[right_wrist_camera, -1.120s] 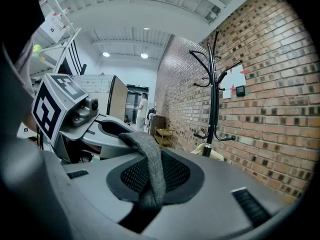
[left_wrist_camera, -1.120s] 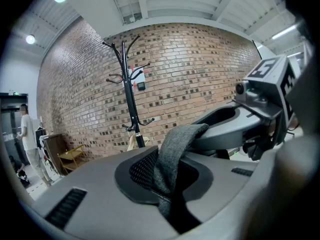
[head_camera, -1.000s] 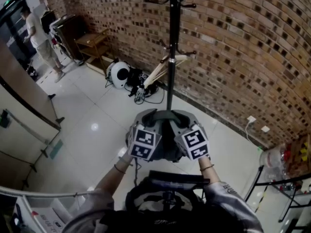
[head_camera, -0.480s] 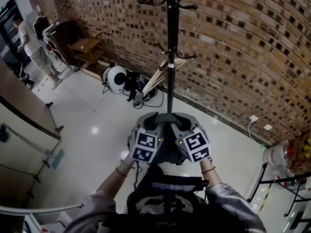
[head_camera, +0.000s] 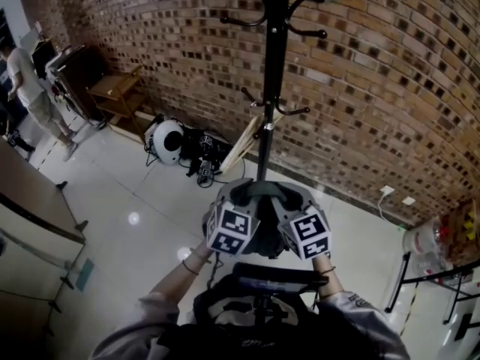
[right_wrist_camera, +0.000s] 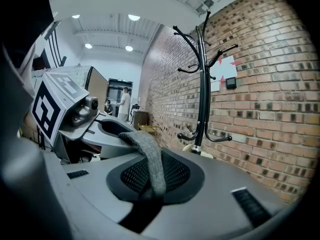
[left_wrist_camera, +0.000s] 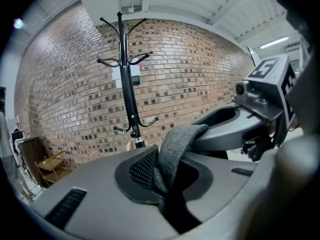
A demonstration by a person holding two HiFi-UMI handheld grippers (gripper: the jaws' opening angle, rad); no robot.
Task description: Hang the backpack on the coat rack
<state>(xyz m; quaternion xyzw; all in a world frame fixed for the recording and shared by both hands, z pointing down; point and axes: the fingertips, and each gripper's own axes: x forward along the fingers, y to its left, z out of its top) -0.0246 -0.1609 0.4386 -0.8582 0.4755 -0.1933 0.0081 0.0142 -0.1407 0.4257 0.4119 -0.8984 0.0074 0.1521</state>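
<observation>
The left gripper [left_wrist_camera: 167,179] has matt grey plastic jaws with black mesh pads. Between them, the backpack strap [left_wrist_camera: 176,143] is coarse grey woven cloth. Ahead, the coat rack [left_wrist_camera: 127,84] is smooth black metal and the brick wall [left_wrist_camera: 200,69] rough. Below, the floor [head_camera: 135,193] is glossy tile.

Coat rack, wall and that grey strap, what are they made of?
The coat rack: likely metal, painted black, slightly glossy, with thin curved hooks. The wall: rough red-brown brick with mortar lines. The strap: grey woven fabric, fuzzy matte look.
</observation>
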